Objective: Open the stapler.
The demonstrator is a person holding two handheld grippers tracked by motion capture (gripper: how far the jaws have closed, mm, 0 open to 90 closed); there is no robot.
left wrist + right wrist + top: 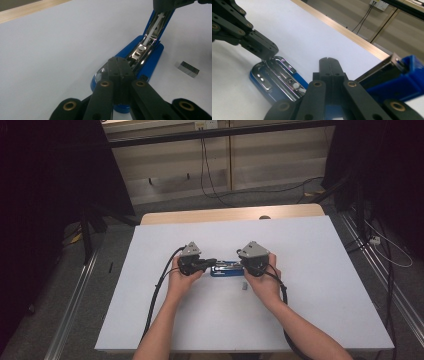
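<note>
We see the blue stapler lying open mid-counter. At its left end, the left gripper, jaws pressed together, presses on the base. At its right end, the right gripper, also closed, lifts the top arm. A staple strip lies just beside the stapler.

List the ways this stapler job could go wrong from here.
The left gripper pins the blue stapler base with closed jaw tips only; it could slide on the smooth white table. The lid, raised beside the right gripper, looks merely propped, so it might snap shut. The staple strip lies loose nearby and could be knocked aside.
</note>
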